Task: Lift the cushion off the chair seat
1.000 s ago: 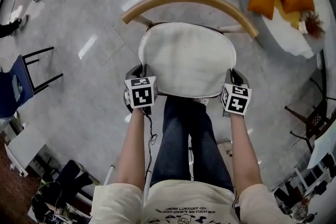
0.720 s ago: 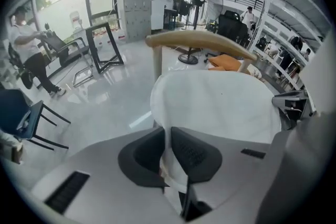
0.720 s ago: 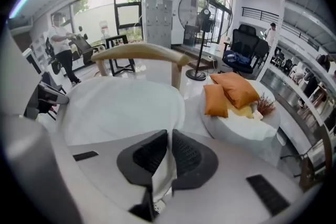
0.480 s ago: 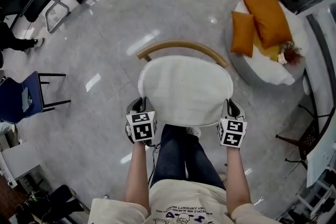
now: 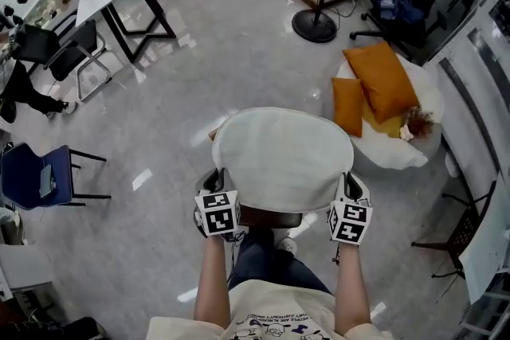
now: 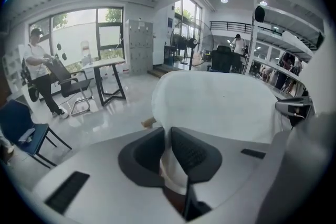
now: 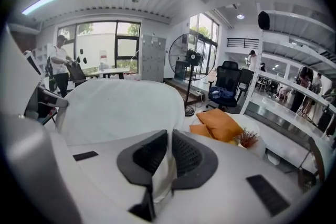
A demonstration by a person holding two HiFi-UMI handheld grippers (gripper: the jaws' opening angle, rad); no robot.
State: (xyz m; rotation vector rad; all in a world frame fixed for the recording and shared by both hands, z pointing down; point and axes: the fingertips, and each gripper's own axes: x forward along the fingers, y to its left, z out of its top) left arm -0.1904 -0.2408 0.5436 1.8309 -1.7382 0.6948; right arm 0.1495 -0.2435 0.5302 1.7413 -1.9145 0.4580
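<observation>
Now the white cushion [image 5: 283, 159] hangs level above the chair [image 5: 271, 217], broad face up. Its long axis runs side to side between the grippers, and its rounded far edge points away from the person. The fingers of the left gripper [image 6: 169, 136] and the right gripper [image 7: 169, 140] each pinch a near corner. A second ago it lay on the seat; it now hides most of the backrest.
</observation>
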